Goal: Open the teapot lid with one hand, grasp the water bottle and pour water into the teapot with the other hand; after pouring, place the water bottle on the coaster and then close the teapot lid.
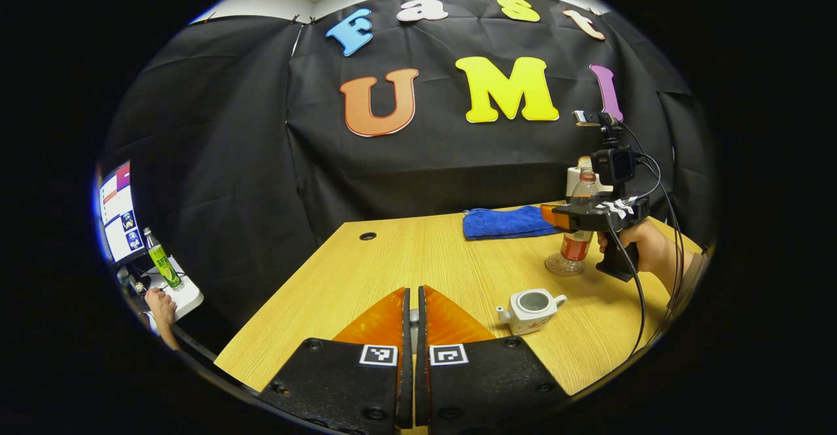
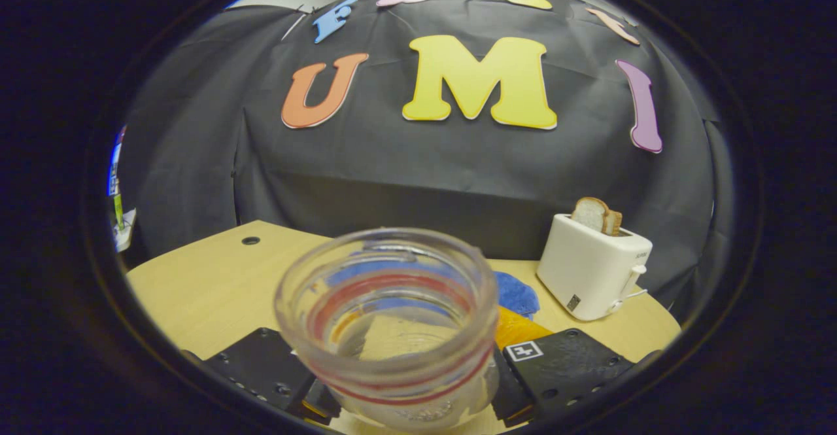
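The right tongs [image 1: 556, 216] clasp the water bottle [image 1: 579, 226], standing upright on the coaster [image 1: 561, 266], presumably just set down after pouring. The teapot [image 1: 531, 309] sits lidless on the tabletop [image 1: 425, 258]. The left tongs [image 1: 410, 317] look nearly closed; whether they pinch the lid, I cannot tell.

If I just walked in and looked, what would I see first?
First, the water bottle: its open mouth sits huge and close between the right hand-held gripper's fingers. In the left gripper view it stands on a glass coaster, with the small white teapot open in front. A toaster holding bread stands at the back right.
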Available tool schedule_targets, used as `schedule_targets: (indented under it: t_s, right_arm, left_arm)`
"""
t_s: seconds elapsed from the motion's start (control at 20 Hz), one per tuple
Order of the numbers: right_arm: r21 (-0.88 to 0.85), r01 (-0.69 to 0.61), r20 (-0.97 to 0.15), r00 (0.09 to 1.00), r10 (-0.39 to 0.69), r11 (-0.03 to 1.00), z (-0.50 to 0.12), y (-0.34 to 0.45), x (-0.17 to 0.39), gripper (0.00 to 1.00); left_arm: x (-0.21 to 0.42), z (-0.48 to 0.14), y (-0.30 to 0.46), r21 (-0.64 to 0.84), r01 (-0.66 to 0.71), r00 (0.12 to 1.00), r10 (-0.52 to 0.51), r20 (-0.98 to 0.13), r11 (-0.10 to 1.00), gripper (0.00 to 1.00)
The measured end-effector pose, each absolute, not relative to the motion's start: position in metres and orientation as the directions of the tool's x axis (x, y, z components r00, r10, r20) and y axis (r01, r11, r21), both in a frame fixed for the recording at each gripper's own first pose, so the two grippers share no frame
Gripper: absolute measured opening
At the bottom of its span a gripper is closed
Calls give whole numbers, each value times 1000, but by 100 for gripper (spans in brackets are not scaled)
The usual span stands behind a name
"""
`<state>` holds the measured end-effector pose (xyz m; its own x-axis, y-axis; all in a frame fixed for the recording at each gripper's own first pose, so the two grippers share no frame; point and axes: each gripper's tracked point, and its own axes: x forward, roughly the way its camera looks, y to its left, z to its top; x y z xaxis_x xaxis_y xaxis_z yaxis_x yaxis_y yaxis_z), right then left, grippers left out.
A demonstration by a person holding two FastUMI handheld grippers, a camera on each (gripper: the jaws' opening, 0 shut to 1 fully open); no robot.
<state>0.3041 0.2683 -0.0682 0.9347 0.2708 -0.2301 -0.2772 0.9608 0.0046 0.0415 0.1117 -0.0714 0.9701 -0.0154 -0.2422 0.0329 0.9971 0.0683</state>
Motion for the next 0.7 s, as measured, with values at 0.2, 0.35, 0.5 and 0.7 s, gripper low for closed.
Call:
schedule_targets:
  t_s: [0.2, 0.35, 0.5, 0.7]
  right_arm:
    - [32, -292, -243, 926, 290, 956, -70, 268, 303, 80]
    - [64, -299, -240, 922, 305, 952, -68, 266, 304, 81]
    - [67, -301, -227, 924, 308, 951, -64, 263, 303, 86]
    - [62, -305, -210, 927, 311, 950, -58, 260, 302, 90]
  left_arm:
    - [41, -70, 108, 75, 41, 971, -22, -238, 996, 4]
    - [42, -73, 107, 85, 45, 970, -24, -241, 995, 4]
    - [42, -74, 105, 94, 49, 969, -25, -245, 994, 4]
    - [43, -74, 103, 103, 52, 968, -25, -249, 993, 4]
